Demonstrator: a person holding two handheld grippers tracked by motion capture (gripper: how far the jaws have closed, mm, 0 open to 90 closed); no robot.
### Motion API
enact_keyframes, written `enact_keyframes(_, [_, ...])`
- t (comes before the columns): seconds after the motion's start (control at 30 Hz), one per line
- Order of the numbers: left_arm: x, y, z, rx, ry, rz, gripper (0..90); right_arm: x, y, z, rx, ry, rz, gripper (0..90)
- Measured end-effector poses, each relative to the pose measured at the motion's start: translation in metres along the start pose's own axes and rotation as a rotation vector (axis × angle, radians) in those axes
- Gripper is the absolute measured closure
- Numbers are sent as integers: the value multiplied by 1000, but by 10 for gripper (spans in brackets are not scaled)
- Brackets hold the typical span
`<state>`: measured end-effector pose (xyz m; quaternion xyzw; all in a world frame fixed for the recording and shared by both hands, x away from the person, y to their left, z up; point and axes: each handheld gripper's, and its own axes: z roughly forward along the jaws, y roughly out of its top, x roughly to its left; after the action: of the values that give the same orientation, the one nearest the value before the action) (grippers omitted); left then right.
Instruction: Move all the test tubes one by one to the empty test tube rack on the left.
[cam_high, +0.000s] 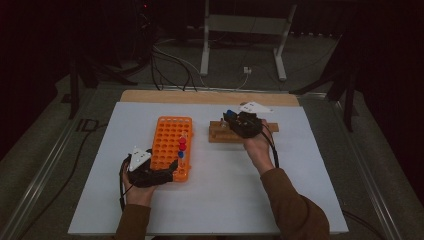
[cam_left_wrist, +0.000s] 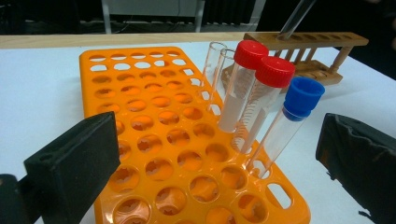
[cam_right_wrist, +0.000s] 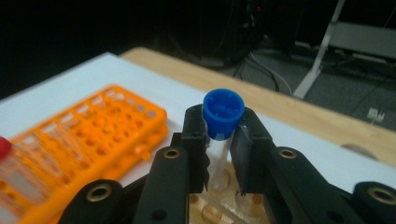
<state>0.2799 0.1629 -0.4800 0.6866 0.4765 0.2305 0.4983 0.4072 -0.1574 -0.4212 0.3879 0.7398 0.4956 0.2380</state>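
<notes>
My right gripper (cam_right_wrist: 222, 128) is shut on a clear tube with a blue cap (cam_right_wrist: 224, 111), holding it upright just above the holes of the wooden rack (cam_right_wrist: 219, 205). From above, this gripper (cam_high: 235, 120) hovers over that wooden rack (cam_high: 220, 133) at mid-table. The orange rack (cam_left_wrist: 154, 112) holds two red-capped tubes (cam_left_wrist: 251, 53), one blue-capped tube (cam_left_wrist: 303, 95) and two uncapped clear tubes (cam_left_wrist: 215, 70) along its right side. My left gripper (cam_left_wrist: 215, 140) is open, its jaws wide on either side of the rack's near end; in the high view it (cam_high: 175, 167) lies at the orange rack's (cam_high: 165, 135) near edge.
A white sheet (cam_high: 225, 200) covers the table, with a bare wooden strip (cam_high: 200, 96) along the far edge. Beyond the table, cables (cam_high: 170, 65) and a metal stand (cam_high: 245, 30) sit on the floor. Bare sheet lies to the right of the wooden rack and along the near edge.
</notes>
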Motion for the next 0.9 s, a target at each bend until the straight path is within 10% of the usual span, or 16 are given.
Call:
enact_keyframes(0.53, [-12,19,-12,-82,13,46,8,-7,9,-42,2,87,-21,765])
enact_keyframes(0.9, [-49,39,-8,-104,-85,143,55,7,-3,-52,53,160,-25,763])
